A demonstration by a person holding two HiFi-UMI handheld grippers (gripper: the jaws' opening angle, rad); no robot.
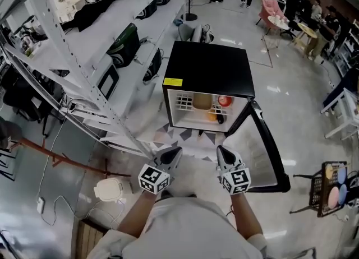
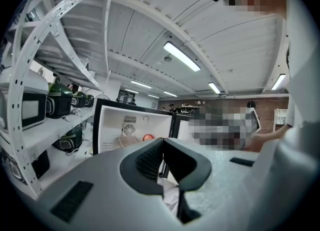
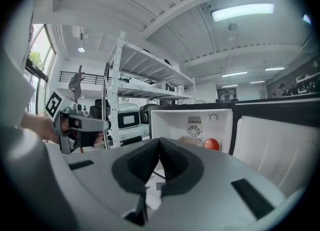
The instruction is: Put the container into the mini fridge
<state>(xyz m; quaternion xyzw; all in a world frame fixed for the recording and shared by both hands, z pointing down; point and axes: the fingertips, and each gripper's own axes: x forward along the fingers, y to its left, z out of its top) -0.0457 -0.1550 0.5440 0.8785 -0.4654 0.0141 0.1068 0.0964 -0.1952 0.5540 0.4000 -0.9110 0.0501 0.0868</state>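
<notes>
The black mini fridge (image 1: 208, 67) stands on the floor ahead, its door (image 1: 268, 140) swung open to the right. On its white inner shelf sit a tan rounded container (image 1: 202, 102), a red round item (image 1: 225, 100) and something orange below them. The left gripper (image 1: 175, 150) and right gripper (image 1: 220, 149) hover side by side just short of the opening, both pointing at it. Each is shut with nothing between its jaws. The left gripper view shows the left gripper (image 2: 163, 142) with its tips touching, and the right gripper view shows the same of the right gripper (image 3: 159, 141). The red item (image 3: 211, 144) shows deep inside.
White metal shelving (image 1: 112, 45) loaded with appliances runs along the left. A white round appliance (image 1: 109, 189) with a cable lies on the floor at lower left. A rack with coloured discs (image 1: 331, 188) stands at right. People and tables (image 1: 303, 22) are far behind the fridge.
</notes>
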